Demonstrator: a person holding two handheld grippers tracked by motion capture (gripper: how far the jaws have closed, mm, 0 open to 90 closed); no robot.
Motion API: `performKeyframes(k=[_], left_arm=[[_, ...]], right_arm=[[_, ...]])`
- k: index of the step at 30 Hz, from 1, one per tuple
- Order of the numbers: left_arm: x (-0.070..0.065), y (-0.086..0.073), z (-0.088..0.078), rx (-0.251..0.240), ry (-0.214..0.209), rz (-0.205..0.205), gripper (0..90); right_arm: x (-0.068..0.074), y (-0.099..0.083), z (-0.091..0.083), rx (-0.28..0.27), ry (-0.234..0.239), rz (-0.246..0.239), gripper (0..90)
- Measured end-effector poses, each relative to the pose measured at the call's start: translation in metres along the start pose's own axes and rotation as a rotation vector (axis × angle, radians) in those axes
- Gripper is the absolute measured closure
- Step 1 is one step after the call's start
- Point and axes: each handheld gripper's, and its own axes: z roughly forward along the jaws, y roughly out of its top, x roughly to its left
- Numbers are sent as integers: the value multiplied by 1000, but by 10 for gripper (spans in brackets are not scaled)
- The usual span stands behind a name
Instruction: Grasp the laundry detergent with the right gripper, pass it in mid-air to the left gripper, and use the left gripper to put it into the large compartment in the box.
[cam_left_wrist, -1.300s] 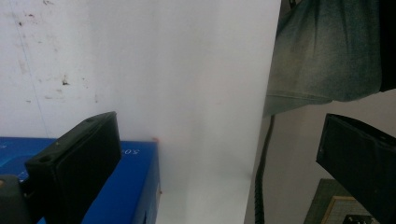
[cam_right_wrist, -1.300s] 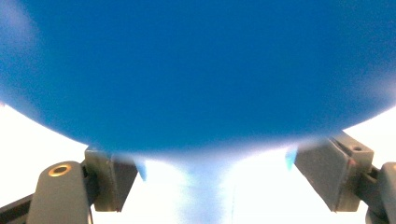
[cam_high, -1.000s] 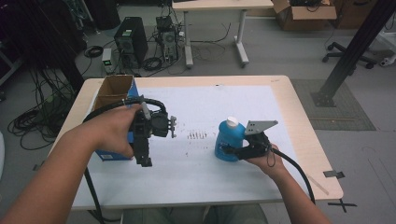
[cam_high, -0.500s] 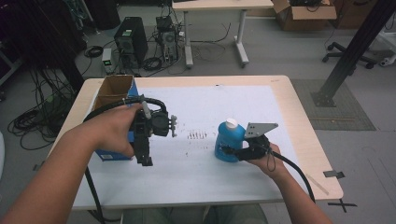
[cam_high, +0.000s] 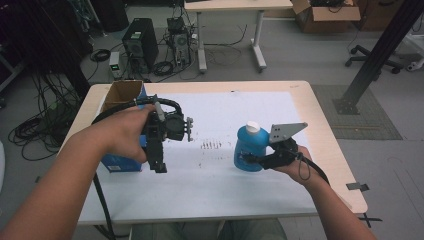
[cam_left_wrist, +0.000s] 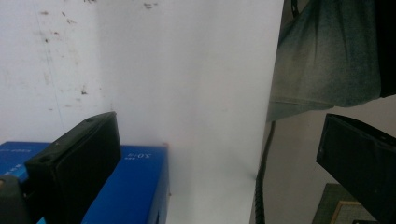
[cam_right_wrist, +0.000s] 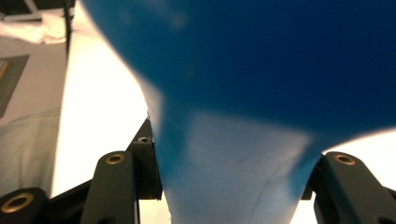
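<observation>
Two hand-held grippers work over a pale wooden surface (cam_high: 327, 150) covered by a white sheet (cam_high: 225, 170) marked with small dark specks. At far left, an open blue cardboard box (cam_high: 120, 95) sits near the surface's edge. Just right of it, the left hand-held gripper (cam_high: 159, 162) is raised above the sheet, pointing down toward the person, its jaws spread wide with nothing between them; its own view shows the box's blue side (cam_left_wrist: 133, 186) below. Farther right, a blue bottle (cam_high: 251, 149) with a white cap stands upright on the sheet. The right hand-held gripper (cam_high: 246, 159) pinches its lower body, jaws pressing either side of the bottle
</observation>
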Motion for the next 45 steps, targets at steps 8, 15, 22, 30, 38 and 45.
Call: performKeyframes(k=[8, 15, 22, 30, 38, 45], left_arm=[[-1, 7, -8, -6, 4, 13, 3], [-2, 12, -15, -15, 4, 23, 2], [-3, 21, -19, -25, 6, 37, 2], [-4, 30, -18, -27, 3, 54, 2], [-5, 33, -17, -26, 2, 59, 2], [-7, 36, -16, -28, 0, 62, 2]], right_arm=[[10, 23, -5, 32, 54, -64, 454], [19, 36, 1, 29, 111, -99, 455], [25, 39, 12, 24, 153, -105, 454], [34, 41, 31, 22, 189, -116, 453], [41, 44, 50, 28, 212, -121, 453], [49, 50, 70, 42, 235, -127, 453]])
